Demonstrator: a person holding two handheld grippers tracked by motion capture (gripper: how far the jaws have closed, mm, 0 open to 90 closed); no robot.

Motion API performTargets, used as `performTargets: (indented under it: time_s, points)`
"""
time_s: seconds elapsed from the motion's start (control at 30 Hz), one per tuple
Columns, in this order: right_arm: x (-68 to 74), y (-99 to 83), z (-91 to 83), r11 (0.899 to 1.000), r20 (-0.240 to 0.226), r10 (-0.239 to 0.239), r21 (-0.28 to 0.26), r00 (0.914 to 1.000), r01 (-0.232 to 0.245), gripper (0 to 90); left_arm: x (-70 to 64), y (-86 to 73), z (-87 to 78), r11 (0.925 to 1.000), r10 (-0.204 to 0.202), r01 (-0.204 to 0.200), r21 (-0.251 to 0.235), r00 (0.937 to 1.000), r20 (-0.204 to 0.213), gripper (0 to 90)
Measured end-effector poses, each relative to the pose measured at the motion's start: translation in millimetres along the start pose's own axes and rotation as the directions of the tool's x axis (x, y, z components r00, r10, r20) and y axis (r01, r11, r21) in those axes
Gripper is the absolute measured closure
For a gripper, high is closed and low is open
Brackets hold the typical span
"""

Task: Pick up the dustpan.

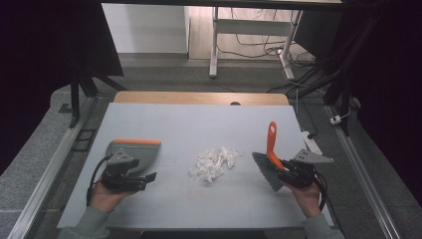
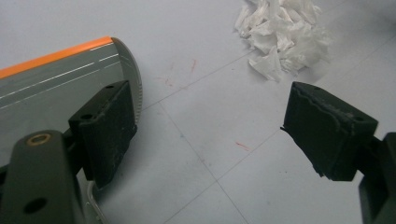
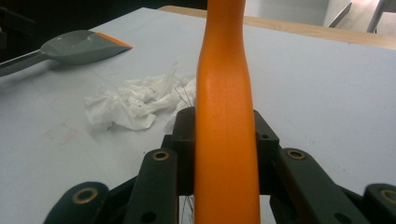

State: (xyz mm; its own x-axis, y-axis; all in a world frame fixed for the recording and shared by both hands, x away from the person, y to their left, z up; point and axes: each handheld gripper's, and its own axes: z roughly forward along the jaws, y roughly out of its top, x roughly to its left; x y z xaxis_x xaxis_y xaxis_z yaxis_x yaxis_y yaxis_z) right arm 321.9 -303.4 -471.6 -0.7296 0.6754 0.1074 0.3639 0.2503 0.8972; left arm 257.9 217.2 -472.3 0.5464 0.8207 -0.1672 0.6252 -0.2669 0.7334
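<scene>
tabletop (image 1: 199,124): pale grey, wooden strip along its far edge
white desk frame (image 1: 215,45): on the floor beyond the far edge
cables (image 1: 259,50): tangled beneath that frame

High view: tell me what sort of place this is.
Probably a lab or workshop set up for recording, not a home. A bare grey table stands between dark curtains, loose cables trail across the floor behind it, and a desk frame stands beyond.

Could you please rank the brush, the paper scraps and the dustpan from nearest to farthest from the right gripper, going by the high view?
1. Brush: clamped in the right gripper itself, at the table's right.
2. Paper scraps: mid-table, to that gripper's left.
3. Dustpan: far left, beside the left gripper.
</scene>
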Motion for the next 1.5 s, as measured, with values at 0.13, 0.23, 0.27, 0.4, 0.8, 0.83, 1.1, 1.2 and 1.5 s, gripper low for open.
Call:
performTargets:
  time_s: [0.13,0.23,0.27,0.4,0.8,0.83,1.1,1.2,1.5]
  points:
    - [1.8,-0.9,-2.5,1.0,0.005,-0.001,-0.002,1.0,0.001,70.1,-5.8,6.7,-5.2,0.9998,0.012,-0.012,0.013,0.9998,-0.014,17.8]
    - [2.1,-1.0,-3.8,1.0,0.006,0.003,-0.005,1.0,-0.003,70.1,-12.1,14.2,-9.3,0.9991,0.027,-0.026,0.033,0.9995,-0.019,17.8]
    - [2.3,-1.0,-3.9,1.0,0.006,0.001,-0.004,1.0,-0.001,70.1,-12.1,14.2,-9.3,0.9991,0.027,-0.026,0.033,0.9995,-0.019,17.7]
    - [2.5,-1.1,-4.2,1.0,0.001,0.002,-0.008,1.0,-0.002,70.0,-14.0,25.8,-17.4,0.9956,0.022,-0.017,0.093,0.9983,-0.055,17.3]
    - [3.5,-0.2,-3.2,1.0,-0.002,-0.002,-0.008,1.0,0.002,70.0,9.9,24.8,-28.4,0.9796,-0.061,0.087,0.181,0.9874,-0.146,15.1]
    - [3.3,-0.3,-3.0,1.0,0.003,-0.001,-0.007,1.0,0.001,70.0,9.9,24.8,-28.4,0.9796,-0.061,0.087,0.181,0.9874,-0.146,15.0]
    - [2.0,0.1,-1.8,1.0,0.013,0.008,-0.012,0.9999,-0.008,70.0,31.3,16.2,-17.9,0.9545,-0.103,0.158,0.253,0.9706,-0.217,12.2]
    - [2.5,-0.7,-0.5,1.0,0.01,0.001,-0.003,0.9999,-0.001,70.1,35.3,11.2,-15.6,0.9447,-0.119,0.187,0.269,0.9615,-0.248,12.5]
    - [2.7,-2.2,-0.1,1.0,0.021,0.005,-0.002,0.9998,-0.005,70.1,42.1,-5.7,-9.1,0.921,-0.18,0.256,0.293,0.9477,-0.264,11.7]
